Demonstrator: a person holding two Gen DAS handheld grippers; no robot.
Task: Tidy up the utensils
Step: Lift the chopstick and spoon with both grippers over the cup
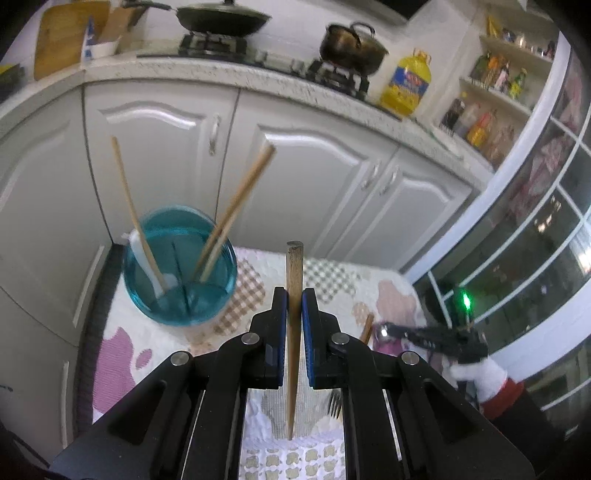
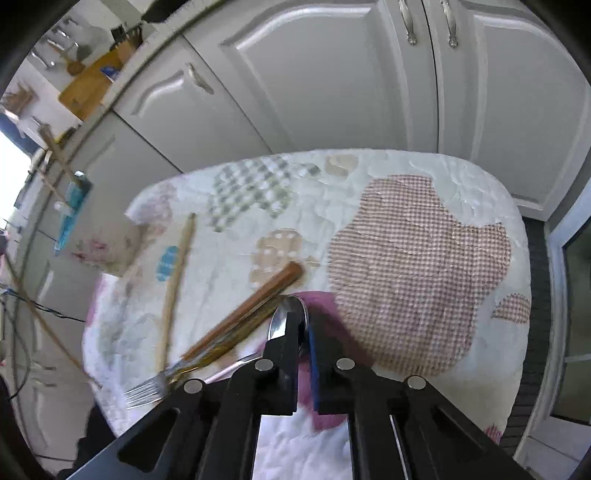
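Note:
My left gripper is shut on a wooden chopstick, held upright above the cloth-covered table. To its left stands a teal glass cup holding several chopsticks and a white spoon. My right gripper is shut on the bowl of a metal spoon, low over the table; the left wrist view shows this gripper at the right, held by a white-gloved hand. A fork, a brown-handled utensil and a loose chopstick lie on the cloth.
White cabinet doors stand just behind the table. The counter above carries a wok, a pot and a yellow oil bottle. Shelves of bottles and a glass door are at the right.

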